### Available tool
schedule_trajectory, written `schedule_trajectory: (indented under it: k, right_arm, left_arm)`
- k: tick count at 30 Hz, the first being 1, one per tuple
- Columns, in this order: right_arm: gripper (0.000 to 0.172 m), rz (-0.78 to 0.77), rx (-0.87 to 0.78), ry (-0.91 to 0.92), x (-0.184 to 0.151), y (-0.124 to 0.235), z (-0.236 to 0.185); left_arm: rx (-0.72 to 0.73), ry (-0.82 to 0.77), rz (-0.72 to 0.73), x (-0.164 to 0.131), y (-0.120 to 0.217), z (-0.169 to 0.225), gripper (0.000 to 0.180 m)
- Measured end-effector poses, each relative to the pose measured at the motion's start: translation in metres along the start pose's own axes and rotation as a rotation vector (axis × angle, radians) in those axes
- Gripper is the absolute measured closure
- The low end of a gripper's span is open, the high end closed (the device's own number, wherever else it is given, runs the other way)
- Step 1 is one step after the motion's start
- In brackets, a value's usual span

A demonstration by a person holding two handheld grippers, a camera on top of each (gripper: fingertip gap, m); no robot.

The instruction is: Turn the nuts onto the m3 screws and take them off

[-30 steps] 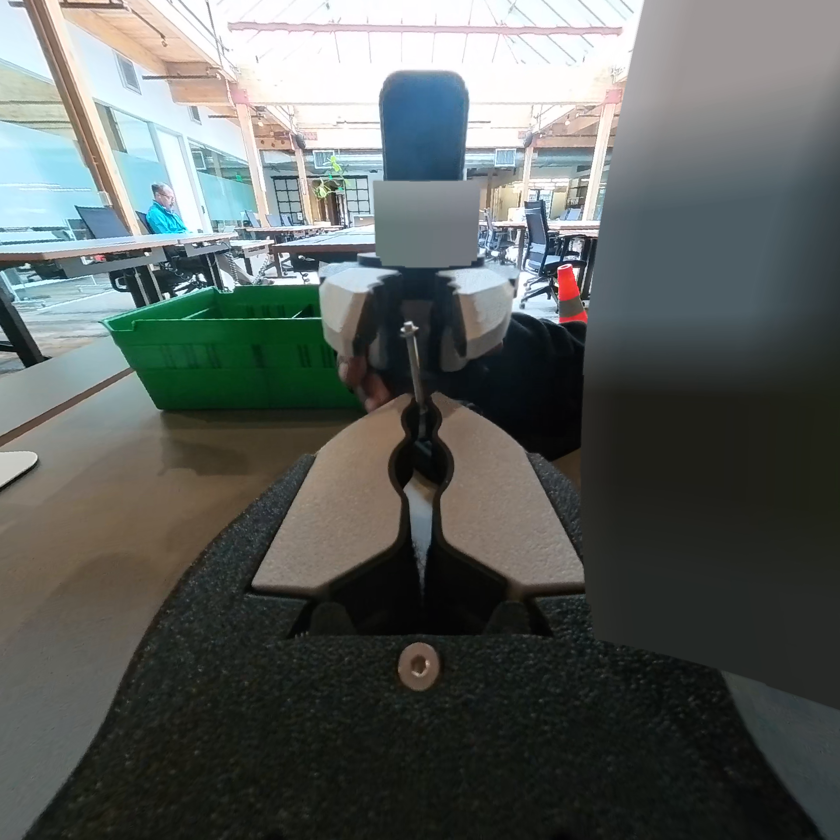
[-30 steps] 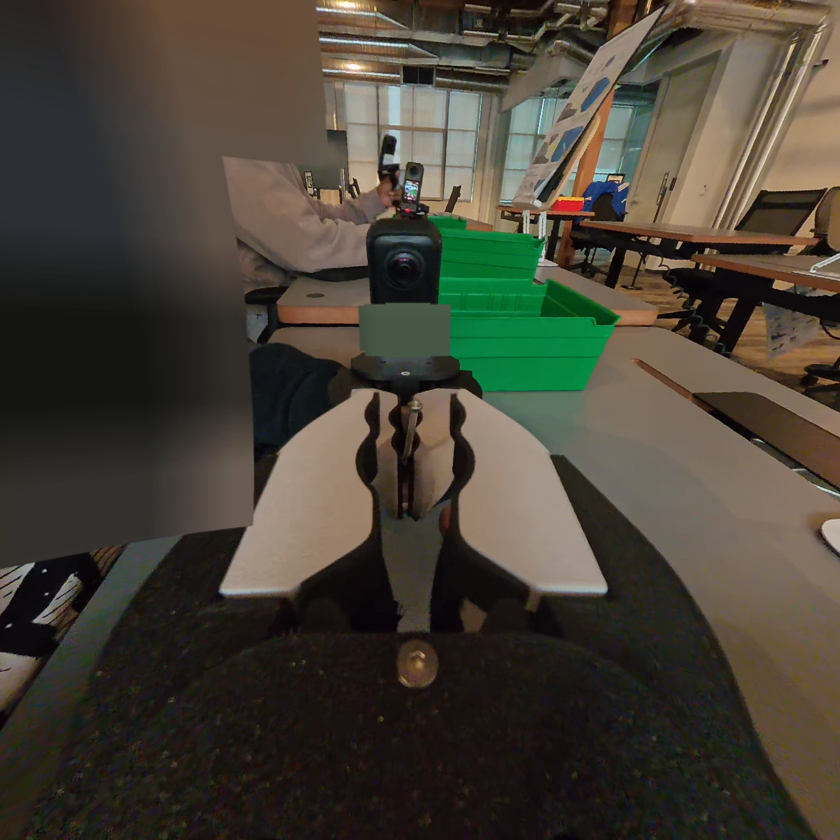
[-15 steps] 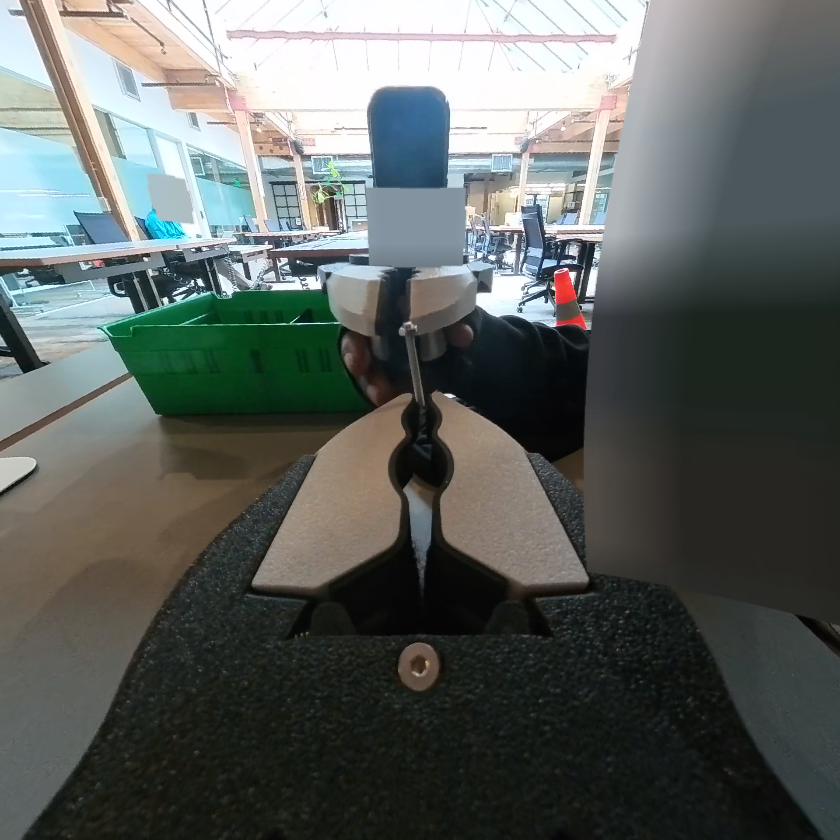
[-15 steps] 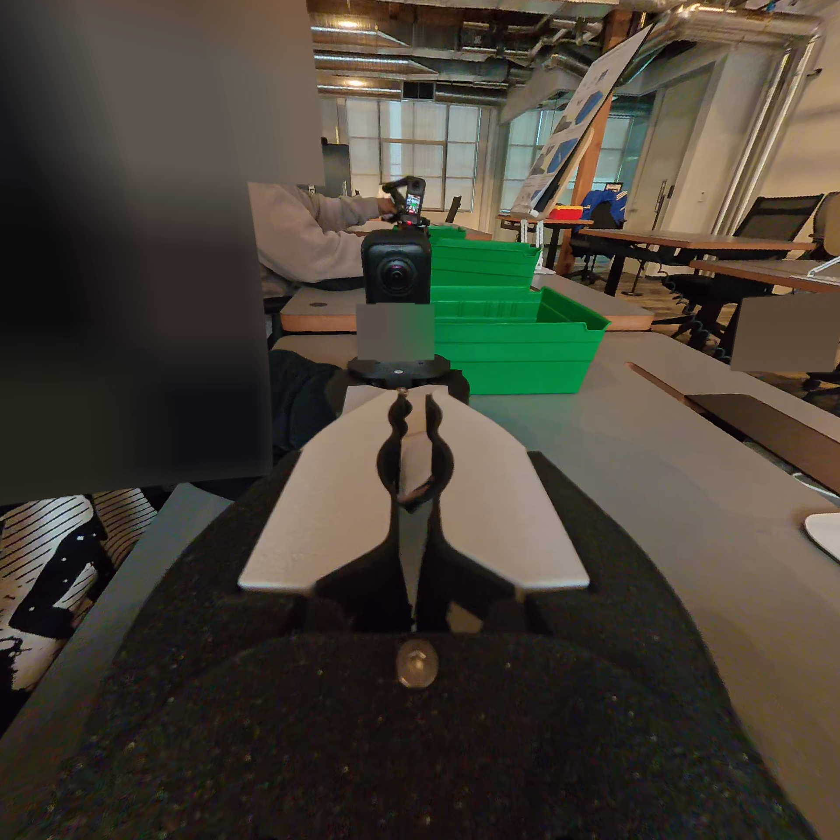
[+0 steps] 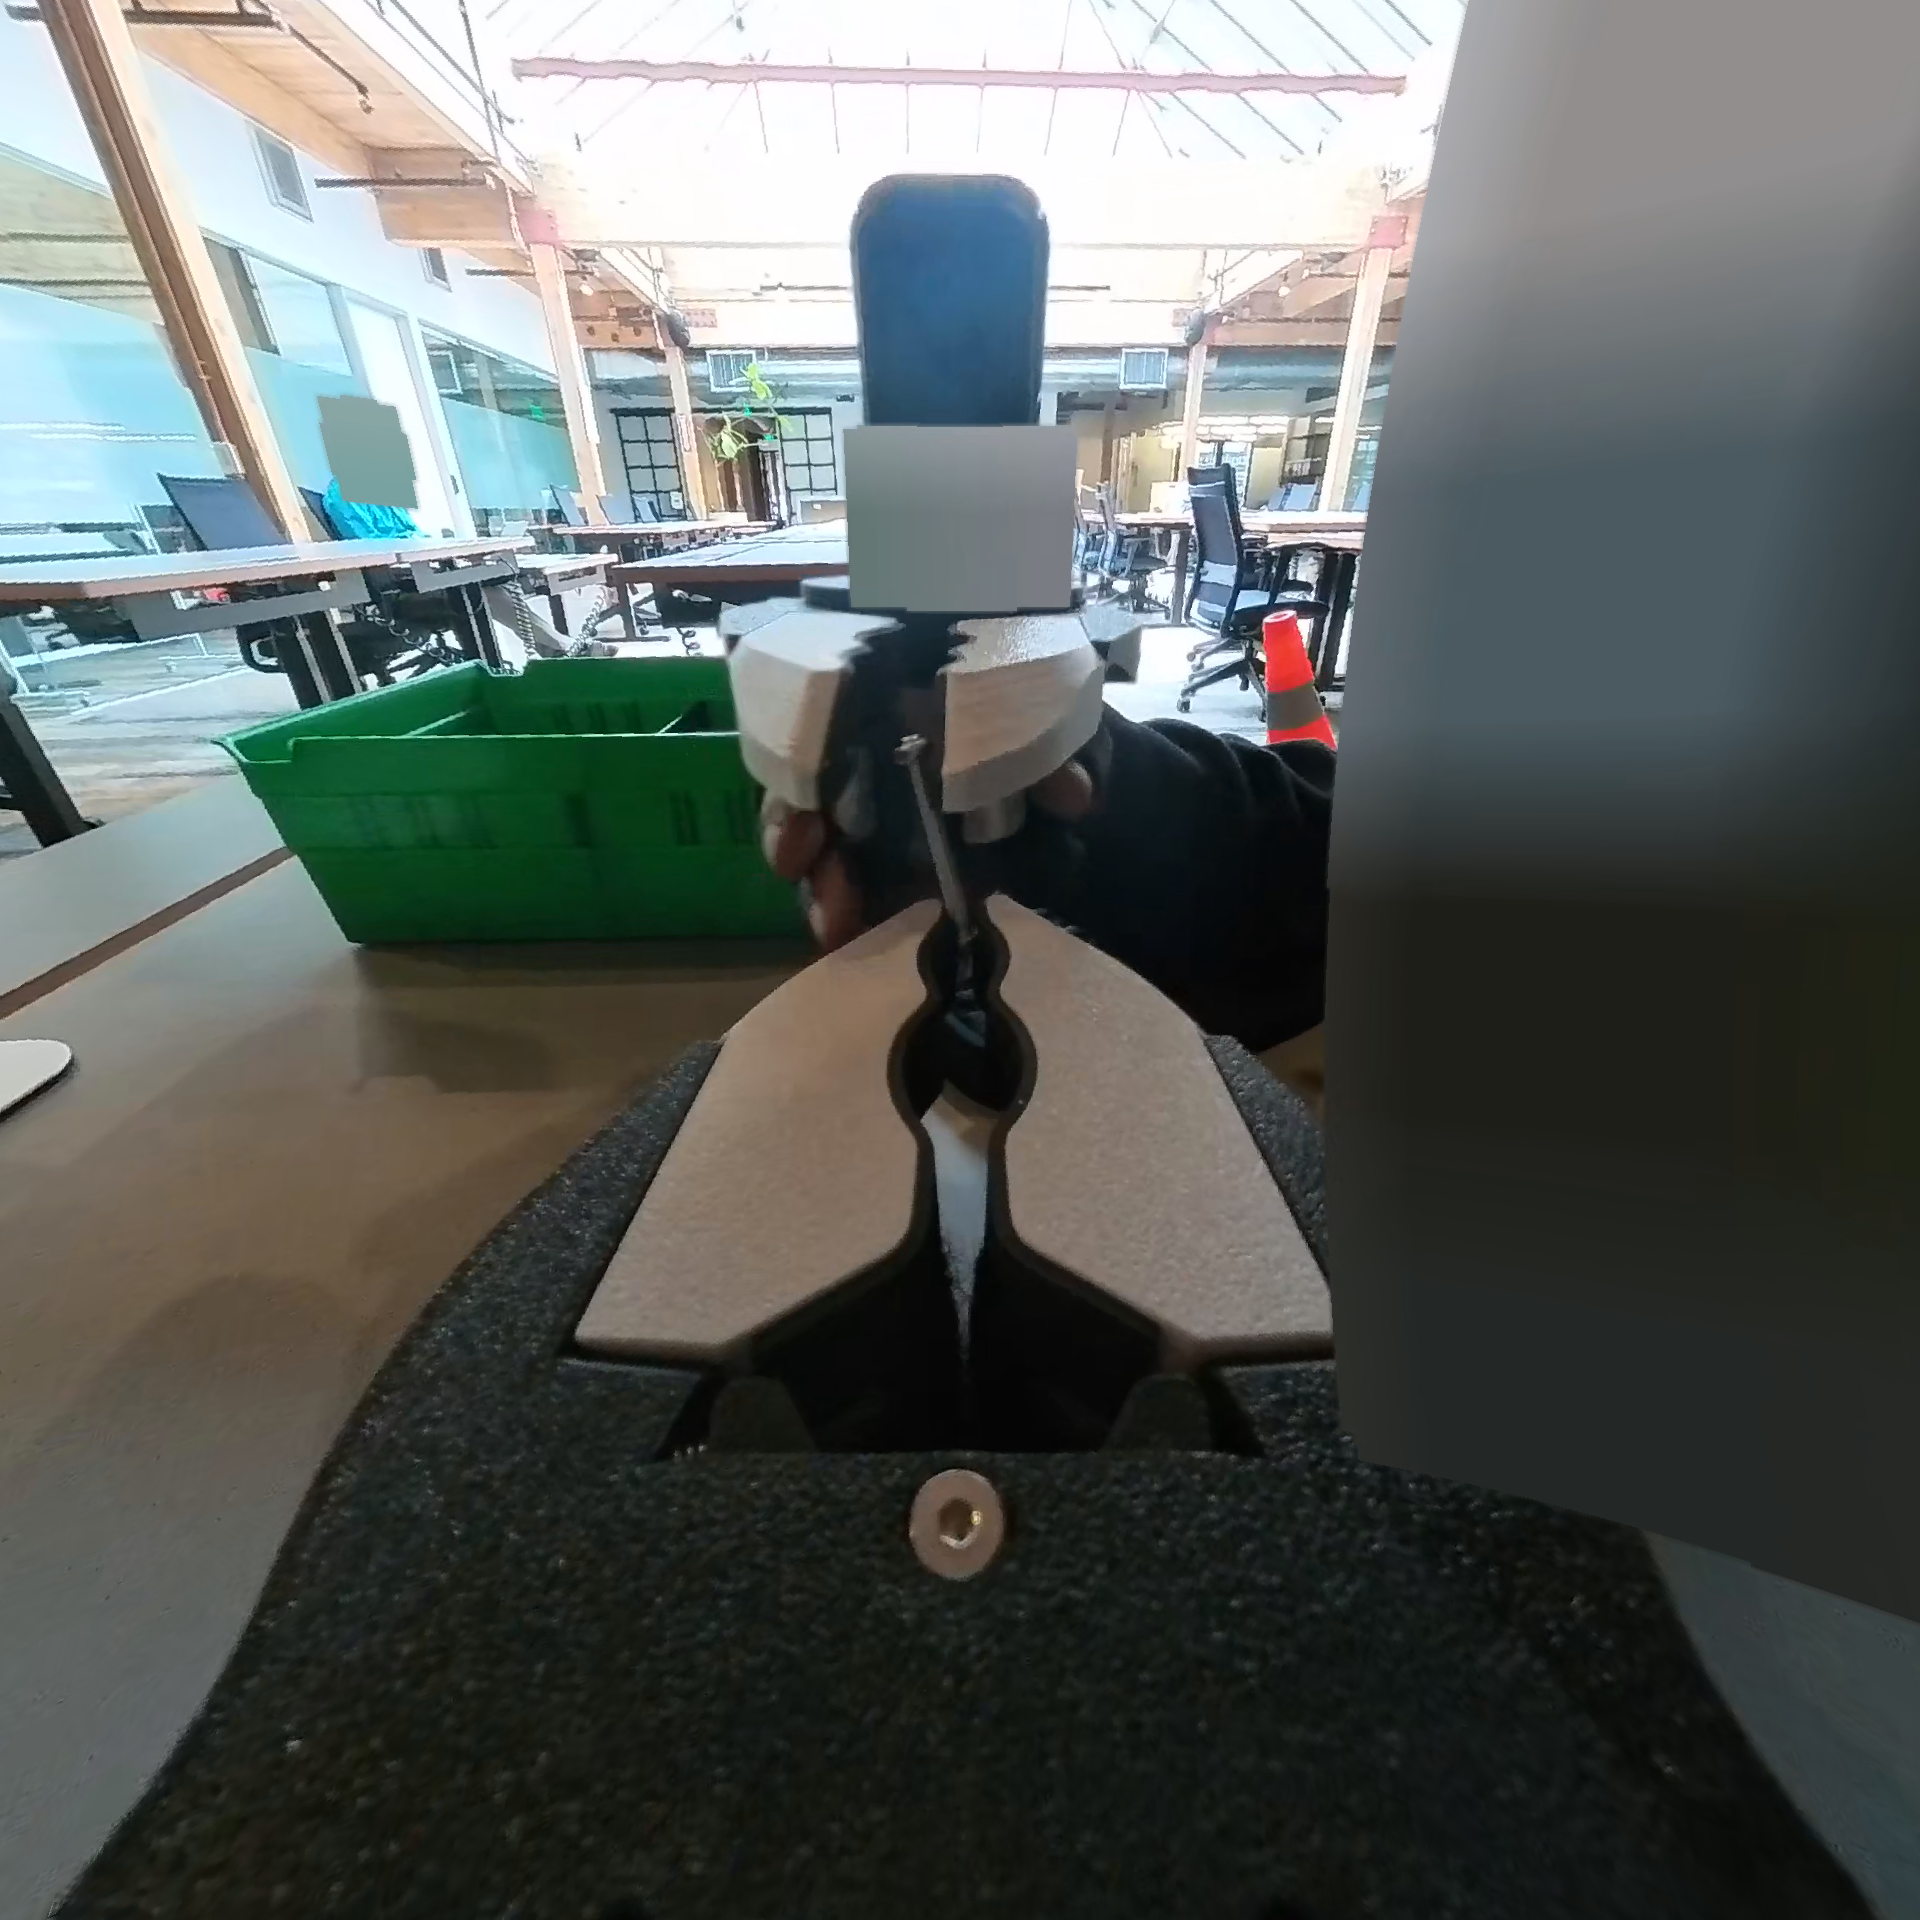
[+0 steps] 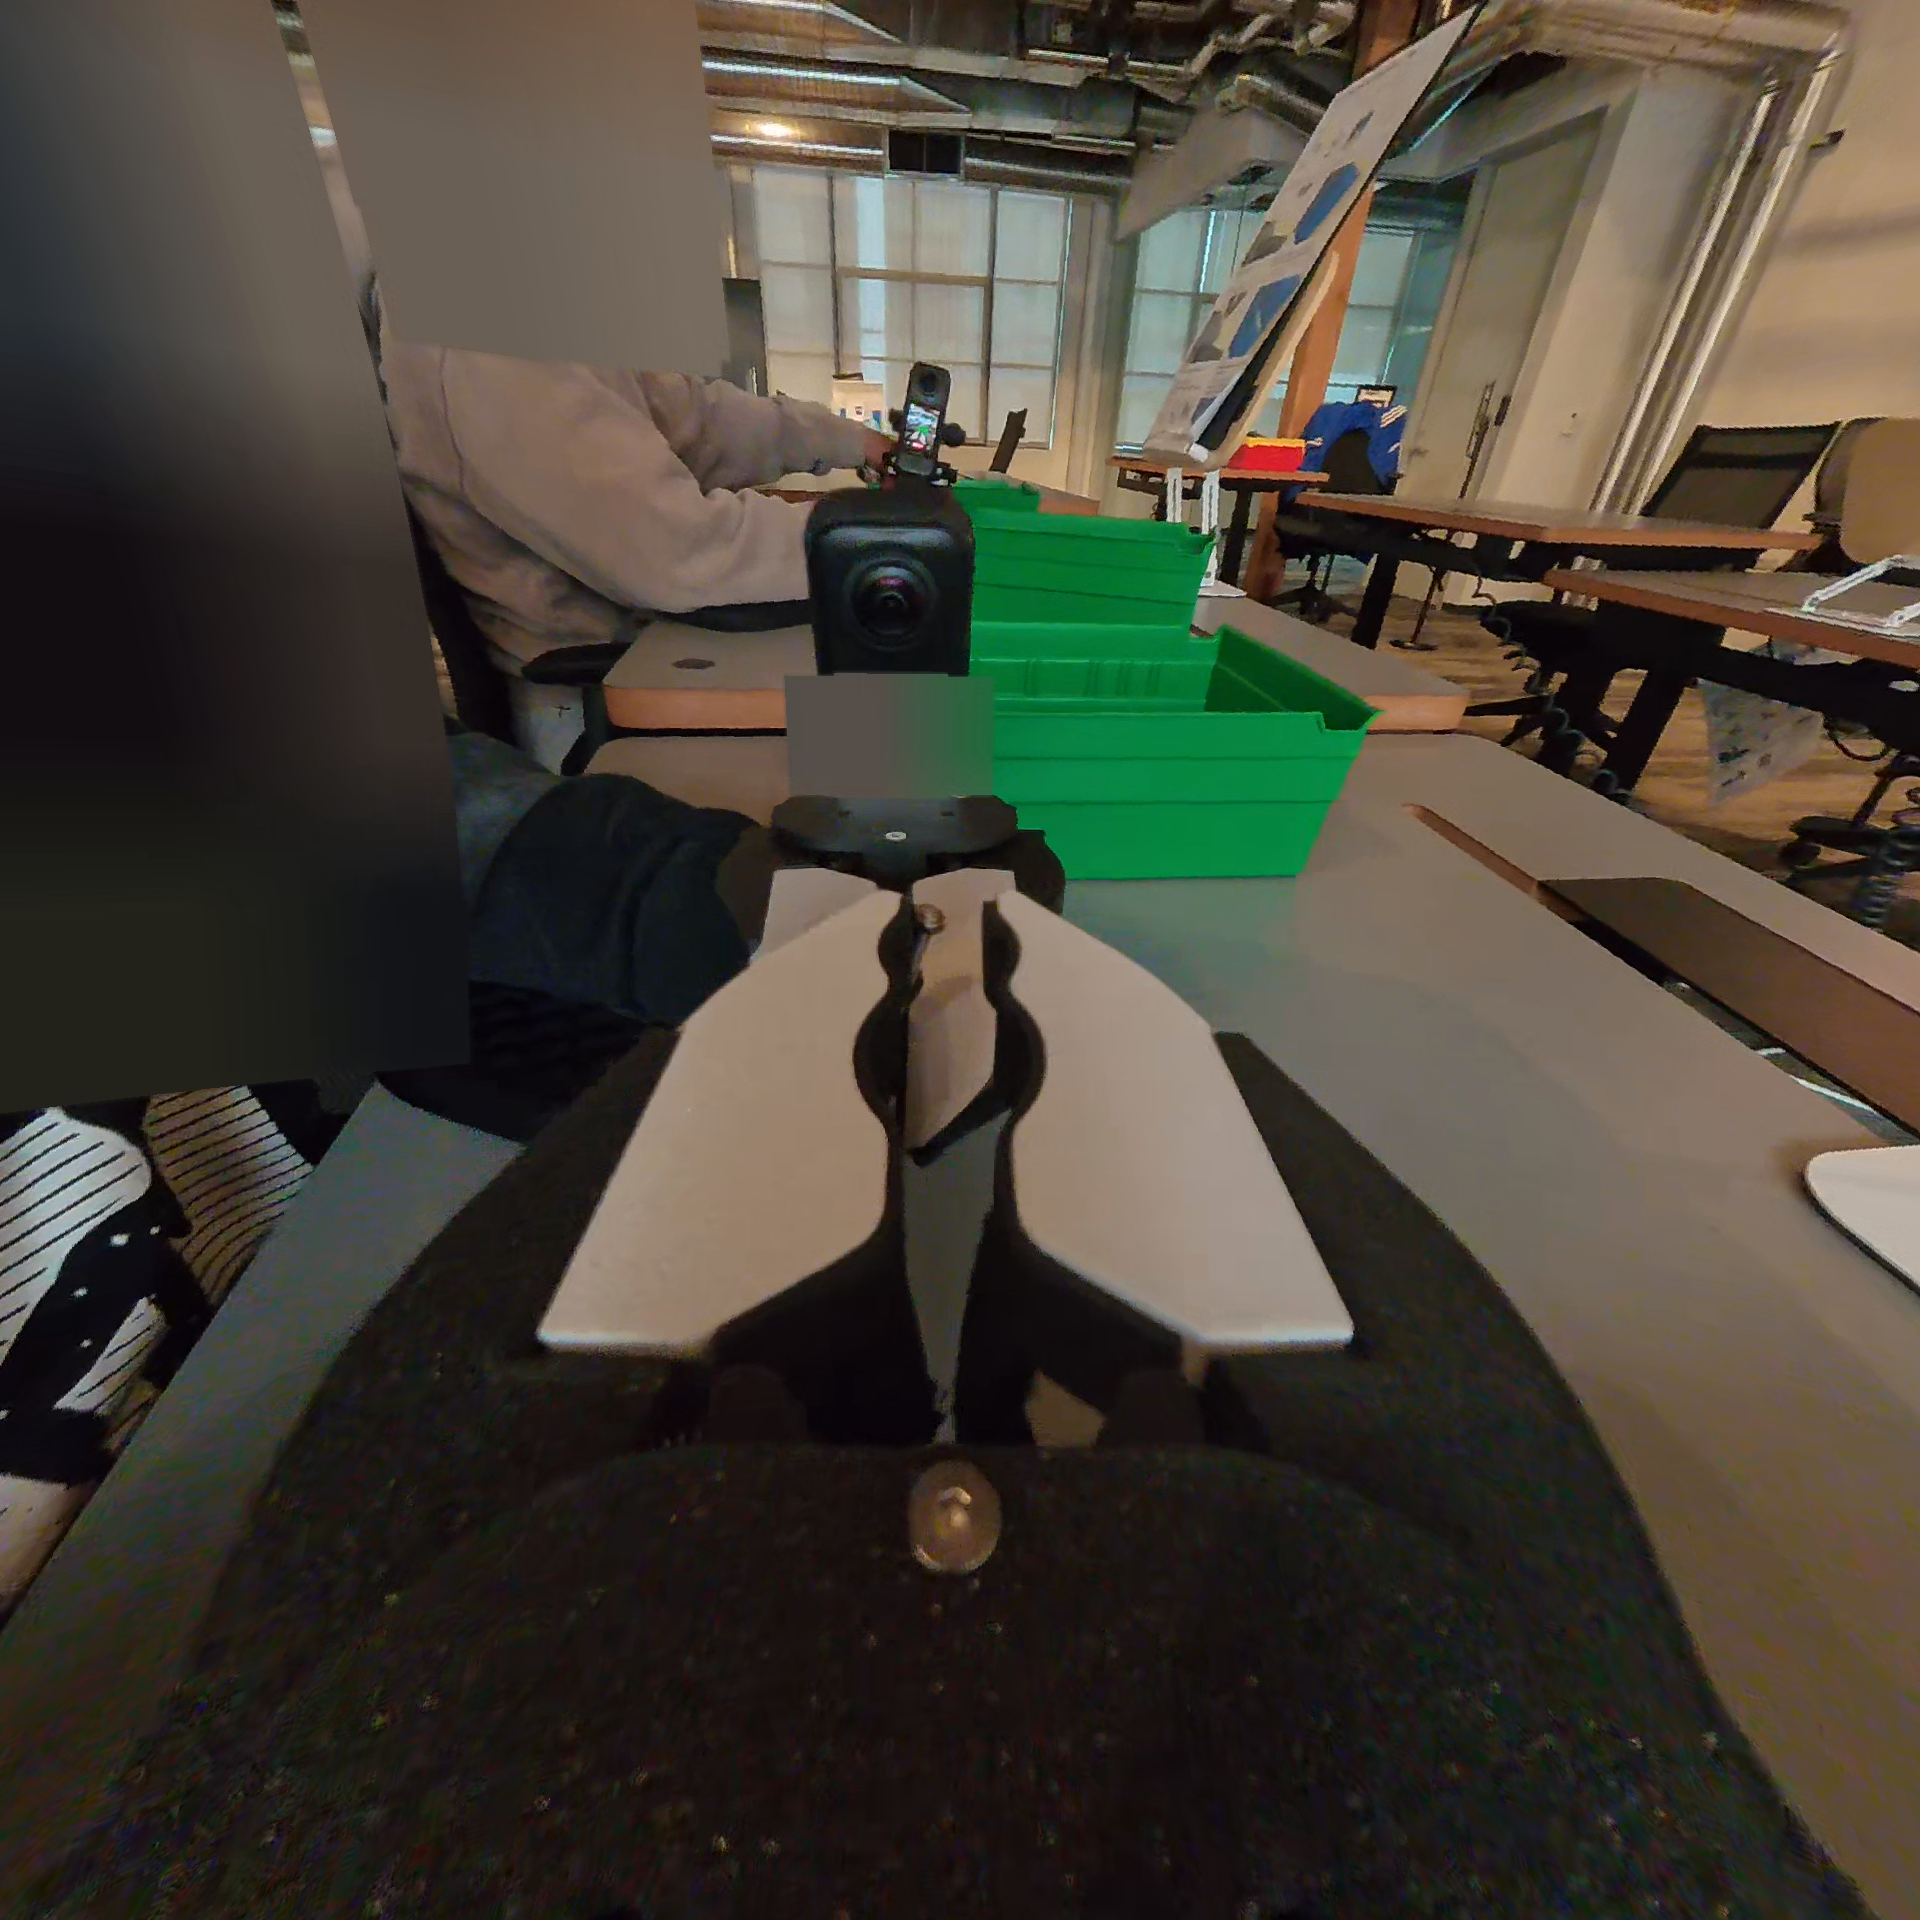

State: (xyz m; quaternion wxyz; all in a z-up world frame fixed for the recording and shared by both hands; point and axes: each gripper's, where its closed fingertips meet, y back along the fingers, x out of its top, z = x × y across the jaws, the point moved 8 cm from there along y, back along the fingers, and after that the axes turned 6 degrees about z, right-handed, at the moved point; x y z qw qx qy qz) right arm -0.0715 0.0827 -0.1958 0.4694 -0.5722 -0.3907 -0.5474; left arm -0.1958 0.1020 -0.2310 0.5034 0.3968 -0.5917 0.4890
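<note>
My left gripper [image 5: 961, 920] is shut on a long thin metal screw [image 5: 935, 831], which sticks up and forward from its fingertips. A small nut [image 5: 912, 744] sits at the screw's far end. My right gripper [image 5: 914, 717] faces the left one, and its fingers stand apart on either side of that end. In the right wrist view, the right gripper [image 6: 945, 906] is open, with the nut [image 6: 928, 916] between its fingertips, close to the left one. A gap shows on the right side. The left gripper's black mount [image 6: 894, 836] lies just beyond.
A green bin [image 5: 520, 790] stands on the grey table behind the grippers and also shows in the right wrist view [image 6: 1164, 790]. A black sleeve [image 5: 1195, 862] holds the right gripper. A white flat object [image 6: 1870, 1205] lies at the table's edge. A person in a grey sleeve [image 6: 582, 499] sits at the table behind. My two grippers' fingertips are within a few centimetres of each other.
The right gripper stood open a second ago, was shut around the screw's end half a second ago, and stands open again now. The left gripper has kept its hold on the screw.
</note>
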Motion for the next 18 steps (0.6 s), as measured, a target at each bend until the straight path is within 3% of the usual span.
schedule_trajectory:
  k: [1,9,14,18]
  right_arm:
    - [0.163,-0.005,0.011,0.005,0.0,0.0,-0.001]
    - [0.165,0.027,0.013,0.004,0.005,0.008,0.002]
    - [0.147,0.076,0.03,-0.005,0.006,0.005,-0.001]
    - [0.147,0.044,0.027,0.005,0.002,-0.001,-0.003]
  left_arm:
    - [0.0,-0.001,-0.001,0.0,0.0,0.0,0.179]
    - [-0.008,-0.002,0.012,0.002,0.001,0.001,0.18]
    - [-0.013,-0.001,0.0,0.0,-0.001,0.002,0.179]
    - [-0.026,-0.006,-0.015,-0.001,-0.003,0.004,0.179]
